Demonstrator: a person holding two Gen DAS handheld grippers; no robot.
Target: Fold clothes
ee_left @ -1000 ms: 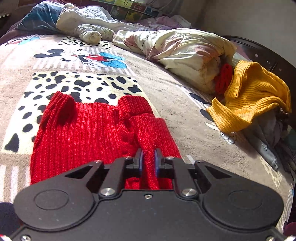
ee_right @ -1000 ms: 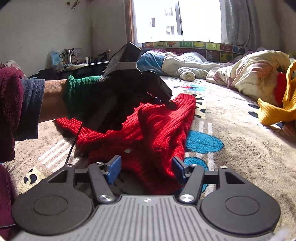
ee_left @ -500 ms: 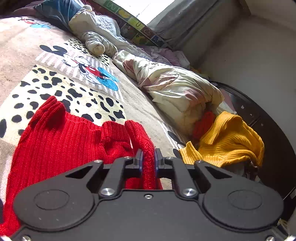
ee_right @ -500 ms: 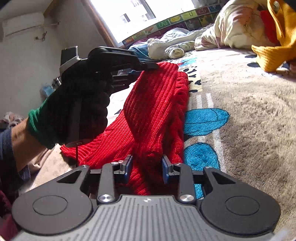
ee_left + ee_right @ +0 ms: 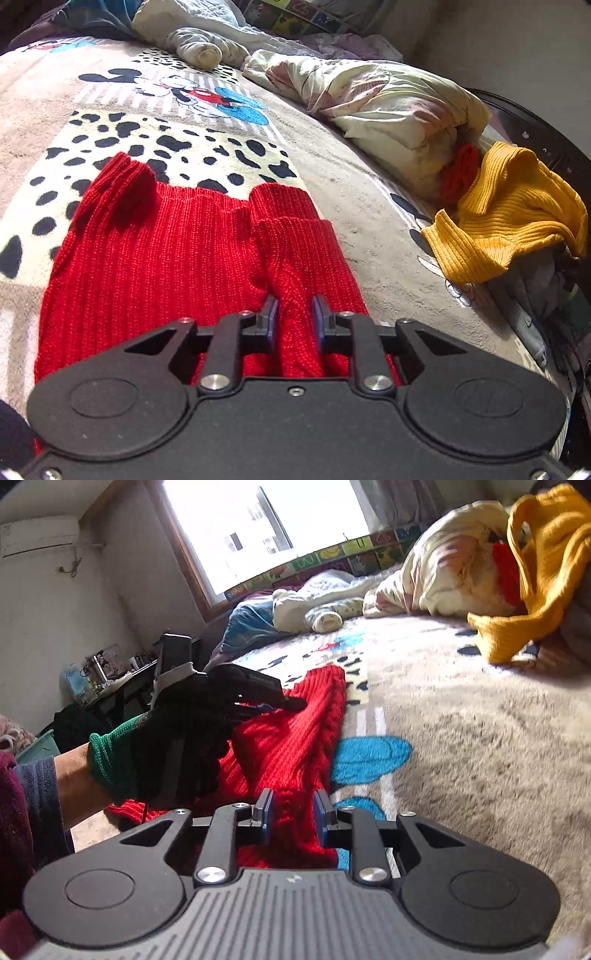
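Both tools' jaws parted since before, straddling red sweater [image 5: 155,258] | yellow sweater [image 5: 509,225] nearby

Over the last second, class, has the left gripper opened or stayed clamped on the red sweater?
Yes, it has opened. The left gripper fingers now stand apart around the fold of the red sweater, which lies on the Dalmatian-spotted blanket.

Sweater [image 5: 155,266]: near hem hidden behind gripper body. Yellow knit [image 5: 543,572]: cut off at right edge. Shelf clutter [image 5: 96,668]: too small to identify.
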